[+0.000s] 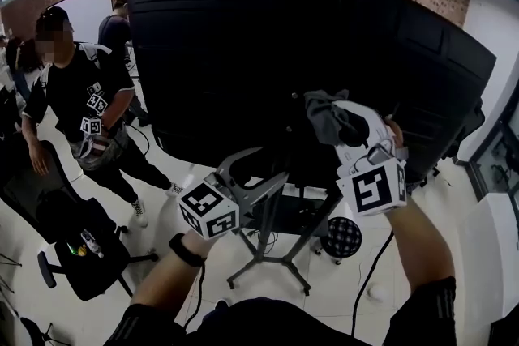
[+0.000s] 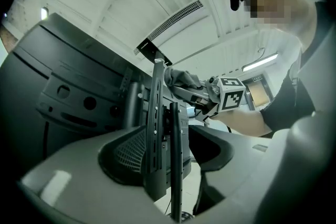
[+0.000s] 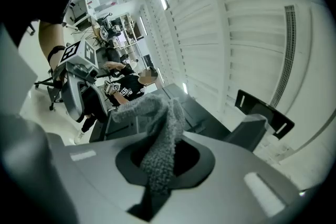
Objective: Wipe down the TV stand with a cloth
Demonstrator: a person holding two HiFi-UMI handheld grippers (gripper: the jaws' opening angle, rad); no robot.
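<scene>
When setting up the wipe, locate first the grey knitted cloth (image 1: 324, 119) at centre right of the head view, pinched between the closed jaws of the right gripper (image 1: 339, 124) and held close to the back of the large black flat television (image 1: 211, 53); contact with the panel cannot be judged. Find the grey metal TV stand with upright column and splayed legs (image 1: 266, 243) below and left of the cloth, long axis vertical, rising from lower centre of the frame to behind the screen. Treat the right gripper as nearer the upper column and the left gripper (image 1: 263, 166) as nearer the lower part. Read the left gripper as spread, framing the dark upright rail (image 2: 157, 128) without a confirmed grip. Expect a down-and-left stroke along the column.
</scene>
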